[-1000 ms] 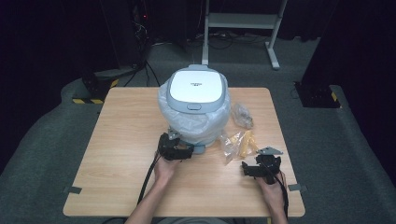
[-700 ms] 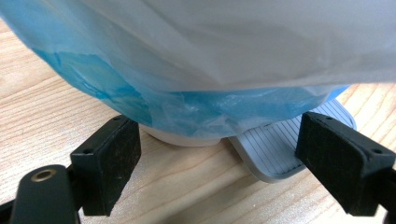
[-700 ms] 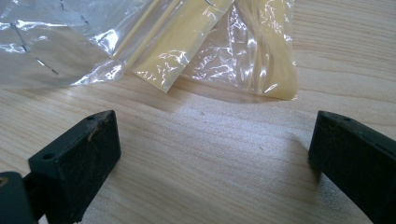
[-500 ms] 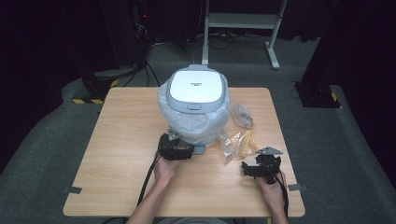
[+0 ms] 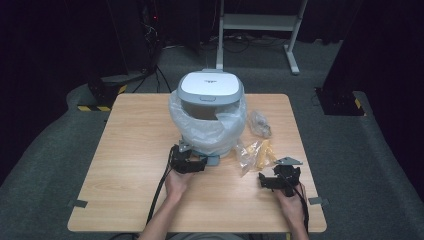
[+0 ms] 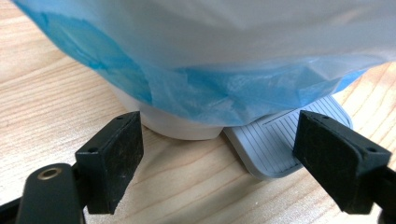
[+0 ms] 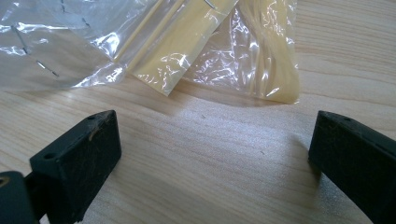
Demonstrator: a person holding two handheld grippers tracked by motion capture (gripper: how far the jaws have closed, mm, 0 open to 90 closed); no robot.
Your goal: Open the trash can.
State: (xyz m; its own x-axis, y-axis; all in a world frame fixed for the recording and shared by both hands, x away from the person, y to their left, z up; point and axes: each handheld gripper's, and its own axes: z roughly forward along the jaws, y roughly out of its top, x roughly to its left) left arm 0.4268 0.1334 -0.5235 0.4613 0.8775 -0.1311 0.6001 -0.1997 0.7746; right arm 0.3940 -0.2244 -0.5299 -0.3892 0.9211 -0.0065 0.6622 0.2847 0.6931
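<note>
The left gripper [image 6: 219, 158], jaws spread and just closing, faces the plastic bag [image 6: 224, 88] hem; it should pinch film only, sparing the cooker's base [image 6: 180, 127].

Dark lab: equipment racks [image 5: 135, 30], cables [image 5: 240, 47].

I can't see the rice cooker's [image 5: 210, 90] body under its plastic bag [image 5: 207, 127]; the small clear packet's [image 5: 259, 123] contents near the table's right edge are too small to tell.
</note>
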